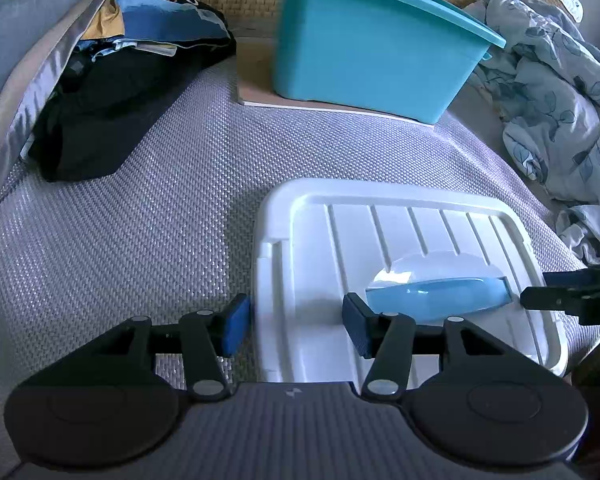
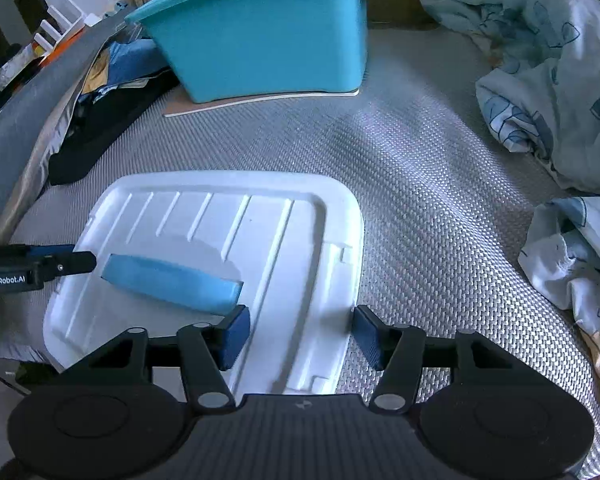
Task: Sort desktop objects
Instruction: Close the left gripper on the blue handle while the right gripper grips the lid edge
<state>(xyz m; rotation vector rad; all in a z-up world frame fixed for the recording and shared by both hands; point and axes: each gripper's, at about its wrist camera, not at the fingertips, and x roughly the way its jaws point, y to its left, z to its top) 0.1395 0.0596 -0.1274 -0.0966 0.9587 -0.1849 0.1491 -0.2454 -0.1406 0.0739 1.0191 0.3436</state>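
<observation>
A white ribbed lid (image 1: 380, 240) (image 2: 204, 216) with a light blue handle (image 1: 436, 294) (image 2: 172, 282) lies flat on the woven grey mat (image 1: 140, 240). My left gripper (image 1: 296, 326) is open and straddles the lid's left edge, one pad over the mat and the other over the lid beside the handle's end. My right gripper (image 2: 302, 336) is open too and straddles the lid's right edge in the same way. Neither pair of pads presses on the lid. Each gripper's fingers (image 1: 560, 300) (image 2: 60, 264) also show at the side of the other view. A turquoise bin (image 1: 372, 48) (image 2: 260, 40) stands open beyond the lid.
The bin stands on a thin board (image 1: 260, 96) at the back. A pile of dark clothes (image 1: 120, 100) lies at the back left against a grey padded edge (image 1: 20, 40). Crumpled floral bedding (image 2: 540, 60) fills the right side.
</observation>
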